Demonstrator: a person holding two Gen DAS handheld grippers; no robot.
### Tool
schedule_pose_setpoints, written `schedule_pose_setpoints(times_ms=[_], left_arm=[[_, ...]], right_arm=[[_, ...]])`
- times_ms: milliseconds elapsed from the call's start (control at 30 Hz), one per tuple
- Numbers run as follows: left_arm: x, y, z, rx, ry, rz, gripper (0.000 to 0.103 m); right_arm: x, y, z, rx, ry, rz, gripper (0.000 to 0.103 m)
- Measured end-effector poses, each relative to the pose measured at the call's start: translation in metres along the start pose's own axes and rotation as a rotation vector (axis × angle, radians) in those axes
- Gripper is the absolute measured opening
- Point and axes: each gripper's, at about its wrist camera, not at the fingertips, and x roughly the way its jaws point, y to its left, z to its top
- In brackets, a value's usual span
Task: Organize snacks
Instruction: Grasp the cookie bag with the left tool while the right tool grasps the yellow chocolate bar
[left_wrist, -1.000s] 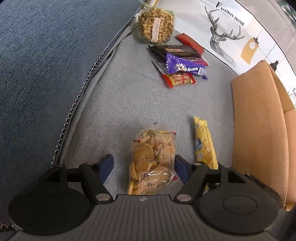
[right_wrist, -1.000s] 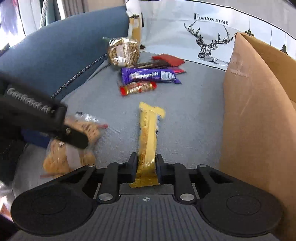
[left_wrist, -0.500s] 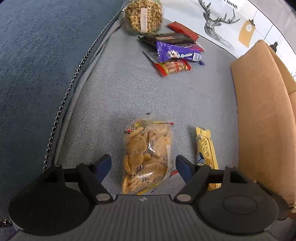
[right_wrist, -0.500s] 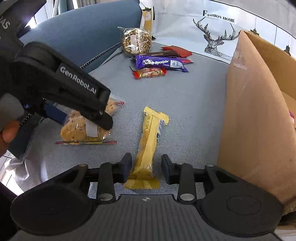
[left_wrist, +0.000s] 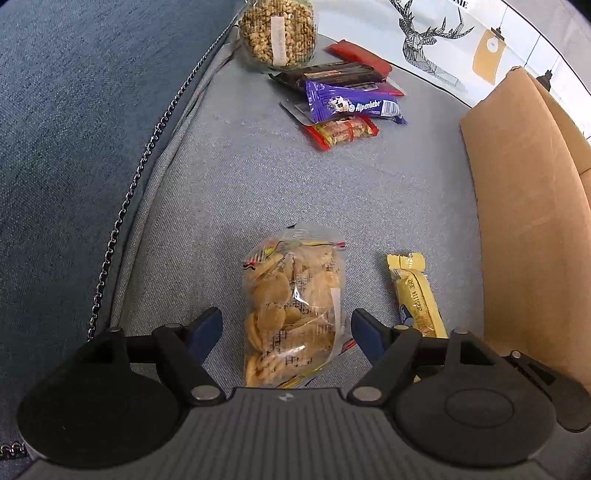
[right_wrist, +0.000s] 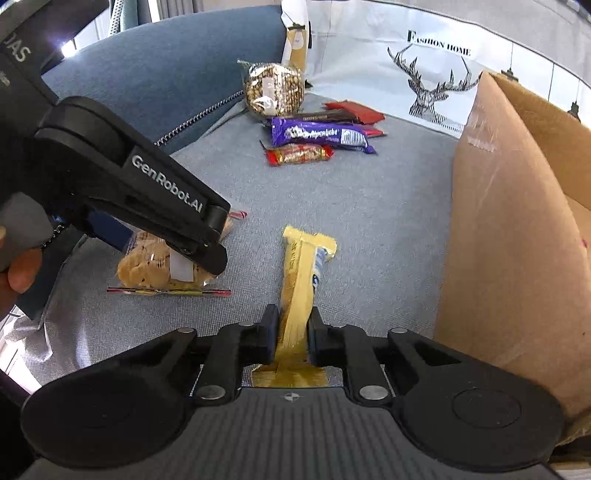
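Left wrist view. The left claw (left_wrist: 286, 326) points steeply down at the grey sofa seat (left_wrist: 258, 192), jaws standing wide with nothing gripped. The clear bag of biscuits (left_wrist: 293, 310) lies flat on the seat between the two blue pads (left_wrist: 207, 328), with a gap on either side, so neither pad touches it. Its long axis runs away from the camera, in line with the claw, so the jaws would meet the bag across its narrow width. The bag's near end is cut off by the claw body. The yellow bar (left_wrist: 417, 295) lies just right of the right pad, parallel to the bag, near the cardboard box (left_wrist: 528, 221). The bar's lower end is hidden behind the claw linkage. Further snacks lie well apart at the top: a bag of nuts (left_wrist: 277, 33), a purple bar (left_wrist: 354, 105) and a small red-ended bar (left_wrist: 340, 131).

Right wrist view. The right claw (right_wrist: 291, 332) is clamped on the near part of the yellow bar, its jaws having just been closing onto it. The bar's long axis runs straight ahead from the claw. Whether it is clear of the seat cannot be told. The box wall stands close on the right, and its inside is mostly out of view. The left claw's arm covers much of the biscuit bag here. A hand shows at the left edge, largely cut off.
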Motion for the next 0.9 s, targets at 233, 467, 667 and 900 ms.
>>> schedule_pose_setpoints(times_ms=[233, 467, 667, 900], left_arm=[[-0.0035, 0.0017, -0.0007, -0.009, -0.014, -0.006, 0.062], [-0.0034, 0.0014, -0.0007, -0.005, -0.011, -0.007, 0.064], [-0.0027, 0.0002, -0.0009, 0.005, -0.009, -0.003, 0.065], [-0.0053, 0.0004, 0.001, 0.0, -0.032, -0.008, 0.05]], right_arm=[[0.0011, -0.0001, 0.0, 0.004, 0.009, 0.0, 0.016], [0.0042, -0.0001, 0.0008, 0.011, 0.016, -0.002, 0.017], [0.0045, -0.0008, 0.0007, 0.016, 0.01, 0.0, 0.017], [-0.002, 0.0017, 0.0025, 0.0, -0.045, -0.011, 0.014]])
